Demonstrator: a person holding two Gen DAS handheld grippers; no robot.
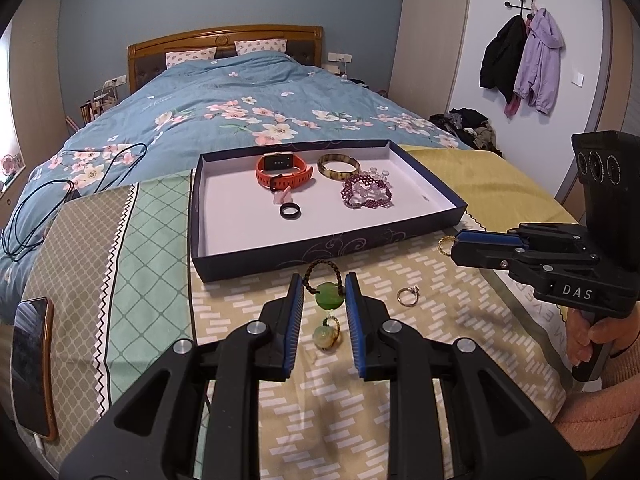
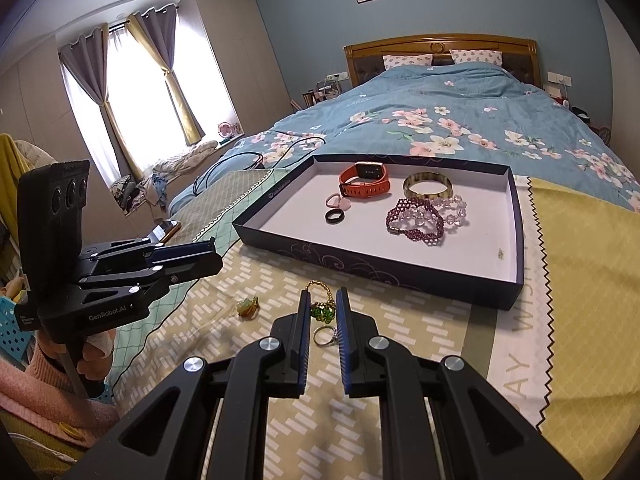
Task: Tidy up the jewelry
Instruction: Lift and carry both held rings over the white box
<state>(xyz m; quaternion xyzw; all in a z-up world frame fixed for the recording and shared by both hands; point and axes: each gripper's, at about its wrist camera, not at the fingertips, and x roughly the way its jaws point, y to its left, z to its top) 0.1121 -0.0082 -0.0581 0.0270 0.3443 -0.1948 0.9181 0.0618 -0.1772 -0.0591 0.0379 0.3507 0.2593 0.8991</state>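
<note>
A dark blue tray (image 1: pixel 320 249) (image 2: pixel 360 265) with a white floor lies on the bed cover. It holds an orange watch (image 1: pixel 284 170), an amber bangle (image 1: pixel 339 167), a purple bead bracelet (image 1: pixel 366 194) and a black ring (image 1: pixel 289 211). In front of it, my left gripper (image 1: pixel 324 276) hovers with its jaws narrowly apart. A green jade pendant (image 1: pixel 329 297) on a braided cord and a pale jade ring (image 1: pixel 326 337) show in the gap. My right gripper (image 2: pixel 323 292) is also narrowly open over a gold chain (image 2: pixel 319 287), a green bead charm (image 2: pixel 322 312) and a silver ring (image 2: pixel 324 337). Neither holds anything.
A phone (image 1: pixel 34 364) lies on the cover at the far left, and a black cable (image 1: pixel 60 192) trails over the blue floral quilt. A person's hand (image 1: pixel 588 340) in a pink sleeve grips the right tool's handle. The tray's right half has bare floor.
</note>
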